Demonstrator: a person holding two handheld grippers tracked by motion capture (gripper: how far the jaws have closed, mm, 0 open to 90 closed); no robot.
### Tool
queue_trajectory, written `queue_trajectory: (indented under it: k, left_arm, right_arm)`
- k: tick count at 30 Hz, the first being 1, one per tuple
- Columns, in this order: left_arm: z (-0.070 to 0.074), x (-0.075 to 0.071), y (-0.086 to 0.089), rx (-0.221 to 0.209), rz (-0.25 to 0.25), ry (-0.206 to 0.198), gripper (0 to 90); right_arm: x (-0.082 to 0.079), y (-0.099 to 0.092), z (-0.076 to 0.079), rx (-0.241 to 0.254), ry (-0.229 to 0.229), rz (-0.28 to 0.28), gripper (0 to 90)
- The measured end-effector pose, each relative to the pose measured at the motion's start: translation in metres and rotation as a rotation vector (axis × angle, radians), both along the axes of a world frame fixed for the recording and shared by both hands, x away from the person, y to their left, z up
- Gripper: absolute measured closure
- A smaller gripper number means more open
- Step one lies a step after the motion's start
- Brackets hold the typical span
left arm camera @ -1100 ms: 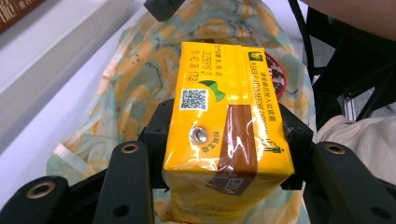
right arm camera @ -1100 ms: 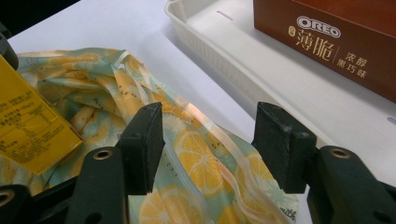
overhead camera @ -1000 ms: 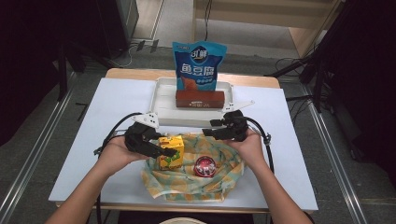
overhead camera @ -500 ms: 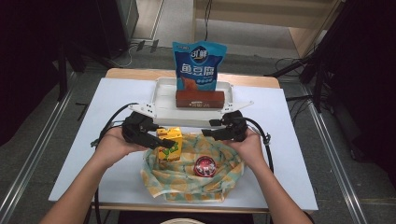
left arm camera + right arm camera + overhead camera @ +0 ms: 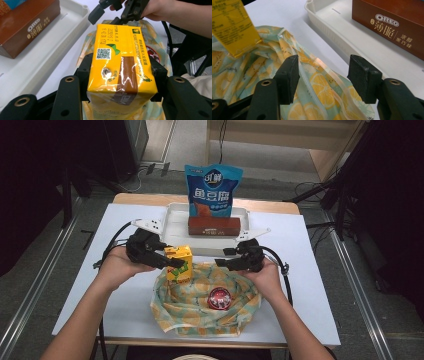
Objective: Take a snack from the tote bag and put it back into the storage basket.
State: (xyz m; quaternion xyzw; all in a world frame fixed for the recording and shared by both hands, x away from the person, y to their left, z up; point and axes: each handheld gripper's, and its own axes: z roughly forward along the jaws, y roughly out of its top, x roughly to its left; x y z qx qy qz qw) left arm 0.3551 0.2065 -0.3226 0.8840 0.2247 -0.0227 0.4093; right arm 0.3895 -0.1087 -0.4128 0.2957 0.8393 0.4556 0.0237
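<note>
Left tongs (image 5: 121,75) clamp the yellow juice carton (image 5: 122,60) above the lemon-print bag (image 5: 319,95); right tongs (image 5: 323,77) gape empty; box (image 5: 392,25) reads OREO

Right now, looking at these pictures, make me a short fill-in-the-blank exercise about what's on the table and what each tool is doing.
1. The left tool is shut on a yellow ____.
2. The Oreo box lies in the white ____.
3. The right tool has its jaws open over the rim of the lemon-print ____.
4. The round red tin sits inside the ____.

Missing words: drink carton; tray; cloth bag; cloth bag
</note>
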Motion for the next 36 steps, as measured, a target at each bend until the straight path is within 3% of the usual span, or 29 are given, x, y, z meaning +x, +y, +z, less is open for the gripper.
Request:
queue_trajectory:
  k: [14,22,30,36]
  left_arm:
    - [-0.003,0.03,0.016,-0.01,0.069,0.006,51.8]
    - [-0.008,0.044,0.017,0.026,0.108,-0.012,51.8]
    - [-0.007,0.064,0.023,-0.013,0.157,-0.025,51.8]
    - [-0.007,0.072,0.023,-0.011,0.18,-0.043,51.9]
  right_arm:
    - [-0.001,0.0,0.002,0.001,-0.008,-0.002,43.0]
    - [-0.002,0.0,0.002,0.004,-0.006,-0.001,43.0]
    - [-0.003,0.001,0.002,0.004,-0.007,-0.003,43.0]
    - [-0.006,0.002,0.003,0.001,-0.009,0.002,43.0]
